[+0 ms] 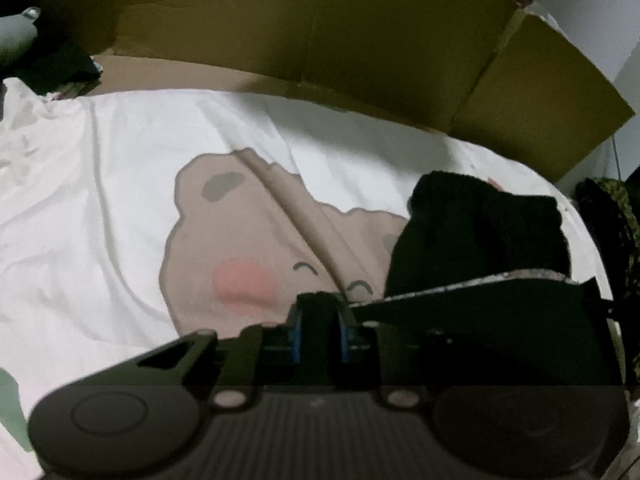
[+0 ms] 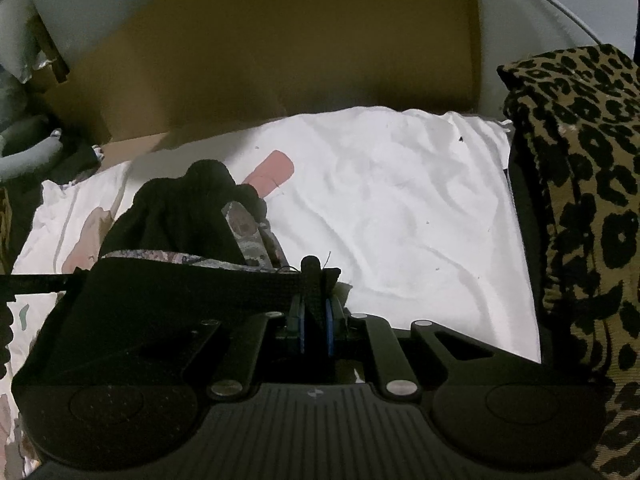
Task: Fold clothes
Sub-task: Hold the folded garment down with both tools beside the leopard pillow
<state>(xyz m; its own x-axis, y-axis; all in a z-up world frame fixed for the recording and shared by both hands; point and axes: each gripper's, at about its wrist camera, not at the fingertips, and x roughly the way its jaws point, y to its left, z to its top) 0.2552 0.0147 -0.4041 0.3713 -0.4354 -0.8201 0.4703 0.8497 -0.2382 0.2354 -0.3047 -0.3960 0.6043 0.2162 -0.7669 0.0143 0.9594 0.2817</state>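
Left gripper: the left gripper (image 1: 319, 322) sat low in the middle of the left wrist view, its blue pads drawn close and clamped on a black edge of the dark garment (image 1: 476, 236).
Right gripper: the right gripper (image 2: 315, 312) sat low in the middle of the right wrist view, its pads nearly together and pinching a black strap-like edge of the same garment (image 2: 188, 216).
Dark garment: a black bunched piece with a patterned grey lining showing at its rim; it filled the right of centre in the left wrist view and the left of centre in the right wrist view, stretched between the two grippers and lying over the white sheet.
White sheet: the white sheet (image 1: 100, 200) covered the middle of both views, wrinkled, printed with a brown bear face with a pink cheek.
Cardboard: brown cardboard (image 1: 320, 32) stood across the top of both views, behind the sheet.
Leopard cloth: a leopard-print cloth (image 2: 588, 200) ran down the right edge of the right wrist view, beside the sheet.
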